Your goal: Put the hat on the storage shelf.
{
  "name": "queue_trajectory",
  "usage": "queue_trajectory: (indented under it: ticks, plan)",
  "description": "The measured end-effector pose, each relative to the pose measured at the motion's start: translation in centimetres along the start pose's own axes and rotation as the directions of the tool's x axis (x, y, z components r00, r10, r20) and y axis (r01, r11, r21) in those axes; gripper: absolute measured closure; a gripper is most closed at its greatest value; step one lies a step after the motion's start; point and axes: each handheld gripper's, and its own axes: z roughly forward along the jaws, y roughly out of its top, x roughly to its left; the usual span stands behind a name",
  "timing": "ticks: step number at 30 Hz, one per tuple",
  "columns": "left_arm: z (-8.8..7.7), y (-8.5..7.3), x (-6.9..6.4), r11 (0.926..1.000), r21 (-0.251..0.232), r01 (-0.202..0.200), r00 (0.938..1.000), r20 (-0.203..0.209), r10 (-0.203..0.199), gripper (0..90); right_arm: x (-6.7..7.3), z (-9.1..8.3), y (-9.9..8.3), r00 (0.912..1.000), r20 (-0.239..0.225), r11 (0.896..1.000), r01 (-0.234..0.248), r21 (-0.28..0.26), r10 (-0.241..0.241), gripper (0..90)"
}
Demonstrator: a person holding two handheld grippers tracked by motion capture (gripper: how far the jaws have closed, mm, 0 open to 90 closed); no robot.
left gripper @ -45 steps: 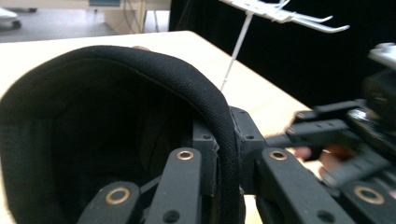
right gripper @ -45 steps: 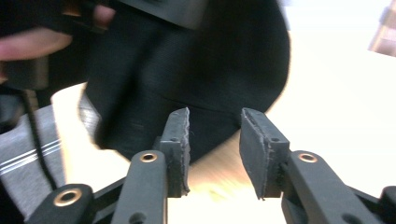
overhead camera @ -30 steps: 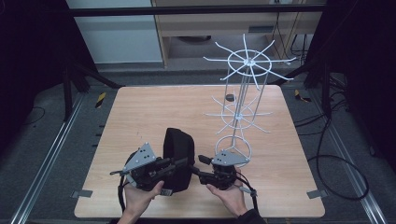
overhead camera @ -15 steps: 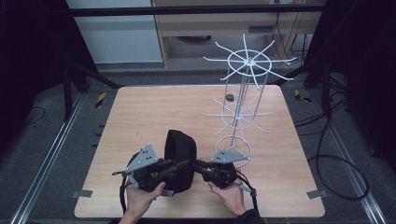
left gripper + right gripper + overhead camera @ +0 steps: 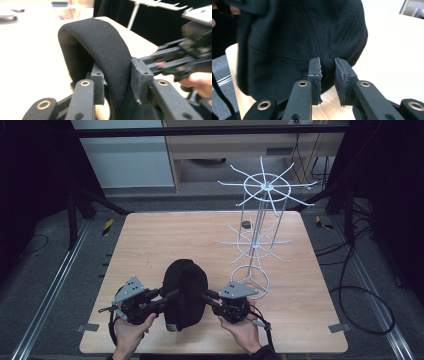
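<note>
A black cap (image 5: 184, 290) rests on the wooden table (image 5: 150, 240) near its front edge, between my two grippers. My left gripper (image 5: 167, 296) reaches in from the left. In the left gripper view its jaws have just been opening and now straddle the cap's curved edge (image 5: 100, 42), left gripper (image 5: 117, 72) open around it. My right gripper (image 5: 207, 297) comes in from the right. Its jaws closed a moment ago and the right gripper (image 5: 327, 63) now pinches a fold of the cap's crown (image 5: 299, 32). The right gripper (image 5: 180, 60) also appears in the left gripper view.
A tall white wire display rack (image 5: 260, 230) with spoke arms stands on the right half of the table, its ring base just behind my right gripper. A small dark object (image 5: 245, 224) lies near the rack. The table's front edge is close under both hands.
The right jaws have closed onto the cap's side. The left gripper has shifted a little to the left and its jaws have spread around the cap's edge.
</note>
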Motion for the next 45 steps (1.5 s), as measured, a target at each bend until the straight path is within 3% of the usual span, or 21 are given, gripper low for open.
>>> queue_trajectory:
  ticks: [1, 2, 5, 12, 14, 17, 22, 23, 25, 26, 28, 30, 36, 41, 45]
  plan:
    - [-0.3, -0.5, 0.7, 1.0, 0.006, 0.008, 0.9992, -0.04, -0.007, 59.4, 0.4, 0.4, 0.4, 1.0, 0.006, 1.0, 0.007, 0.003, -0.007, 75.3]
    - [-0.3, -0.5, 0.7, 1.0, 0.006, 0.008, 0.9992, -0.04, -0.007, 58.0, 0.4, 0.4, 0.4, 1.0, 0.006, 1.0, 0.007, 0.003, -0.007, 75.3]
    - [-0.9, -1.6, 2.4, 0.9992, 0.026, 0.032, 0.9933, -0.112, -0.029, 53.3, 1.2, 1.8, 1.2, 0.9995, 0.018, 0.999, 0.027, 0.02, -0.027, 75.2]
    - [-1.2, -3.2, 5.2, 0.9966, 0.068, 0.047, 0.9738, -0.225, -0.031, 48.9, 2.7, 4.4, 1.6, 0.9978, 0.024, 0.998, 0.062, 0.025, -0.062, 75.1]
    - [-1.2, -3.3, 5.5, 0.9963, 0.072, 0.047, 0.971, -0.237, -0.029, 48.2, 3.1, 5.0, 1.7, 0.9967, 0.026, 0.997, 0.076, 0.025, -0.077, 74.9]
    - [-1.1, -4.0, 6.8, 0.9934, 0.101, 0.054, 0.9549, -0.296, -0.022, 47.4, 3.4, 5.7, 1.9, 0.9963, 0.016, 0.996, 0.084, 0.009, -0.084, 77.9]
    - [-1.1, -4.3, 7.8, 0.9909, 0.109, 0.079, 0.9465, -0.32, -0.04, 45.9, 3.4, 5.6, 2.2, 0.9958, 0.02, 0.996, 0.09, -0.001, -0.09, 75.0]
    - [-1.1, -4.3, 7.9, 0.991, 0.114, 0.07, 0.9397, -0.341, -0.027, 44.8, 3.3, 5.5, 2.1, 0.9955, 0.021, 0.996, 0.092, 0.0, -0.092, 74.6]
    - [-1.0, -4.5, 8.1, 0.9874, 0.154, 0.038, 0.9115, -0.41, 0.028, 42.3, 2.6, 4.9, 1.8, 0.9957, 0.031, 0.996, 0.087, 0.011, -0.087, 73.4]
    - [-1.0, -4.6, 8.3, 0.986, 0.161, 0.042, 0.9061, -0.422, 0.031, 42.3, 2.6, 4.9, 1.8, 0.9957, 0.031, 0.996, 0.087, 0.011, -0.087, 73.4]
    - [-1.0, -4.7, 8.6, 0.9848, 0.161, 0.065, 0.9098, -0.415, 0.008, 42.5, 2.2, 4.5, 1.5, 0.9952, 0.041, 0.996, 0.088, 0.021, -0.089, 72.9]
    - [-1.1, -4.7, 8.7, 0.9849, 0.159, 0.069, 0.9066, -0.422, 0.005, 43.3, 2.0, 4.0, 1.2, 0.9951, 0.043, 0.996, 0.087, 0.027, -0.089, 71.8]
    - [-2.2, -3.7, 8.2, 0.9938, 0.096, 0.055, 0.9069, -0.421, -0.009, 44.8, 0.8, 1.6, 0.1, 0.9921, 0.074, 0.995, 0.099, 0.035, -0.101, 65.7]
    - [-2.9, -2.2, 7.4, 0.9979, 0.053, 0.037, 0.9196, -0.393, -0.014, 44.7, -0.8, -0.8, -1.2, 0.9924, 0.099, 0.997, 0.069, 0.033, -0.072, 61.4]
    - [-2.4, -1.4, 6.6, 0.9977, 0.059, 0.033, 0.932, -0.362, -0.01, 45.0, -2.2, -2.8, -3.2, 0.9917, 0.123, 0.998, 0.032, 0.051, -0.038, 59.2]
